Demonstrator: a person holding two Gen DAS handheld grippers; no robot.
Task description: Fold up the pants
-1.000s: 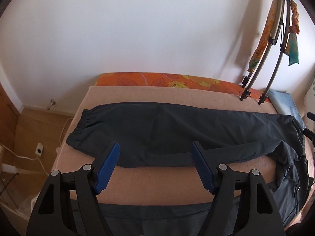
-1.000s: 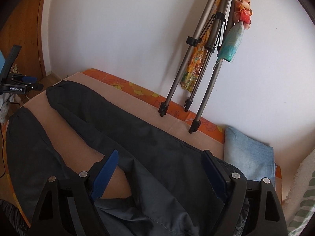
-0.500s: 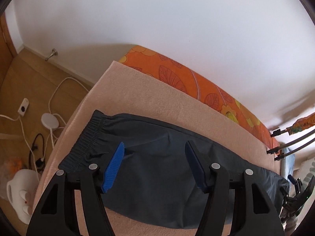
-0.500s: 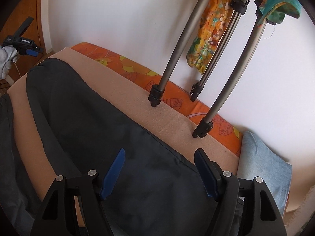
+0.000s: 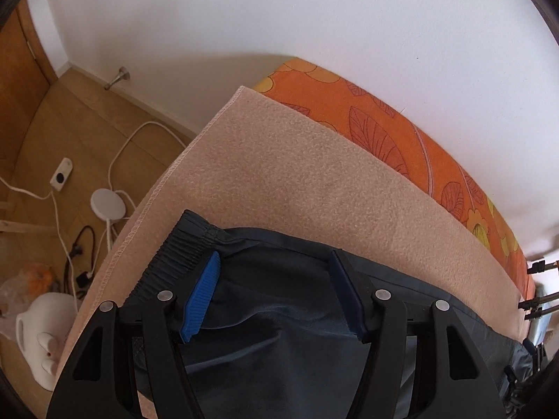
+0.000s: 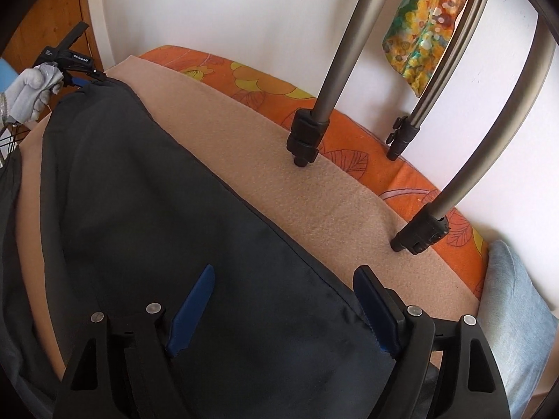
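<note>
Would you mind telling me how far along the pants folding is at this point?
Done: the pants lie flat on the beige blanket, one leg spread along it. In hand: the left tongs hang open over the elastic waistband; the right tongs hang open over the far leg; neither grips cloth. Left: every fold, since the other leg still lies apart at the near edge.

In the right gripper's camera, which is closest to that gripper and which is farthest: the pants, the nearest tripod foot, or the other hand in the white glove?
1. Pants: right under the open right gripper.
2. Tripod foot: ahead to the right, on the beige blanket.
3. Gloved hand: far left, at the pants' other end.
</note>
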